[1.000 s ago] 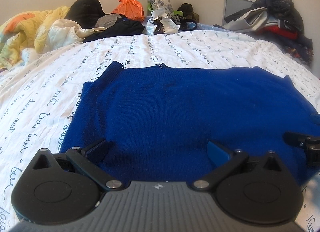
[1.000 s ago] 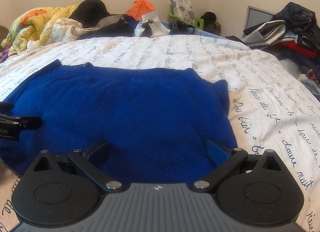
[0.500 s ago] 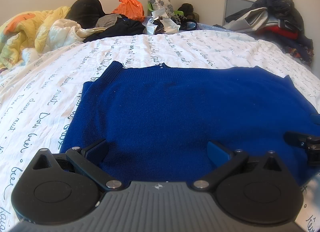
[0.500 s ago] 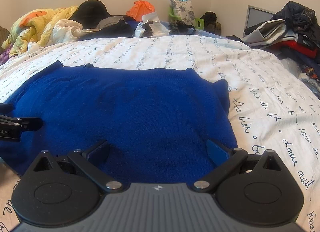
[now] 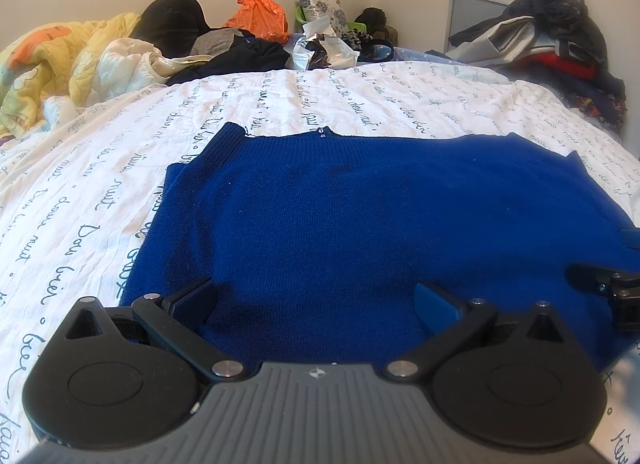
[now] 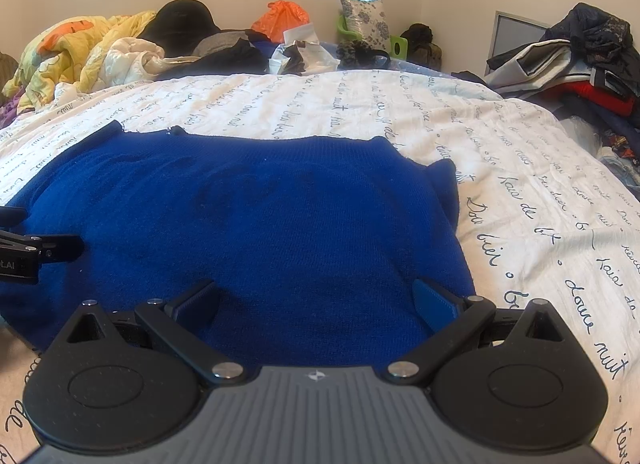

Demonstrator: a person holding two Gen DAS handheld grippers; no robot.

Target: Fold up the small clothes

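Observation:
A dark blue knit garment [image 5: 360,208] lies flat on the white script-printed bed sheet [image 5: 100,184], folded into a wide rectangle. My left gripper [image 5: 316,300] is open at the garment's near edge toward its left side, fingers spread wide over the cloth. In the right wrist view the same blue garment [image 6: 260,216] fills the middle, and my right gripper [image 6: 316,300] is open at the near edge toward the garment's right side. Each gripper shows at the side of the other's view: the right gripper [image 5: 608,284], the left gripper [image 6: 36,252]. Neither holds cloth.
A yellow quilt [image 5: 52,64] and a pile of dark clothes and an orange bag [image 5: 260,20] lie at the far end of the bed. Stacked clothes [image 5: 560,48] sit at the far right. Bare sheet [image 6: 540,184] extends right of the garment.
The view has barely shifted. Both grippers stay open at the garment's near edge; the garment lies as before.

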